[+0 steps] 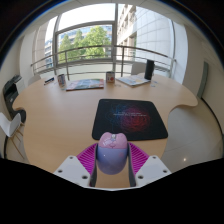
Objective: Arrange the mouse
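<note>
A pale lilac-grey computer mouse (111, 152) sits between my gripper's two fingers, and the magenta pads (88, 158) press on it from both sides. My gripper (111, 162) is shut on the mouse and holds it over the near part of the light wooden table (60, 115). A black mouse mat (131, 117) with a reddish pattern lies flat on the table just ahead of the fingers and slightly to the right. The mouse's front end reaches the mat's near edge.
At the table's far side lie a flat book or magazine (85, 84), a pale sheet or device (133, 79) and an upright dark box (149, 69). A dark chair (10, 95) stands at the left. Large windows are beyond.
</note>
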`<state>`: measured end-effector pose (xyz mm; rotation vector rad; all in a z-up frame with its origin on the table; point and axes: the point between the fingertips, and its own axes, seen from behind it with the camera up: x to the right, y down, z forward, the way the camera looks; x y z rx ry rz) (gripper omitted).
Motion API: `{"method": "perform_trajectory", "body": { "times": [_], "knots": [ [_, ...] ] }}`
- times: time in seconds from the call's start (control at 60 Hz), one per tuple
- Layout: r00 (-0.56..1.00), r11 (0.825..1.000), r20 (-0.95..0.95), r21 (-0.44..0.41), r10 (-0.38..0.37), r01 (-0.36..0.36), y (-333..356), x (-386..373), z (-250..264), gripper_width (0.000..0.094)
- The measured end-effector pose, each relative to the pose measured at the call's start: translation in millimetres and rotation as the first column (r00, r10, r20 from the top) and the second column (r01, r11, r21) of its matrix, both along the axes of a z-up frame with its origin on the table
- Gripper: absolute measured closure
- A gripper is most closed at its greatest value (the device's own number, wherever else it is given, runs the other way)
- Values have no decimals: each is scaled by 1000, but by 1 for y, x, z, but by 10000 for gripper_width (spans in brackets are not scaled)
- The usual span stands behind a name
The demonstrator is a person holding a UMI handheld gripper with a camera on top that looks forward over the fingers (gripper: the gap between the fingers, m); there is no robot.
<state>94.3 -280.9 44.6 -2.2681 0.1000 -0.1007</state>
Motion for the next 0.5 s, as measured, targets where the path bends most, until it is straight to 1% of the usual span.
{"method": "perform_trajectory", "body": {
  "times": [0.067, 0.133, 0.2, 0.267, 0.3, 0.367, 0.433, 0.5],
  "knots": [
    [999, 998, 6, 55, 44, -44, 18, 2, 38, 494],
    [998, 993, 23, 107, 55, -57, 44, 15, 82, 494],
    [998, 984, 30, 170, 51, -55, 80, 36, 118, 494],
    [999, 976, 22, 213, 39, -43, 114, 57, 138, 495],
    [999, 975, 13, 220, 36, -38, 132, 67, 138, 495],
    [1000, 981, -8, 194, 26, -24, 162, 86, 118, 496],
    [999, 990, -31, 141, 26, -21, 180, 98, 79, 496],
    [998, 997, -47, 68, 28, -25, 193, 103, 36, 496]
  ]
}}
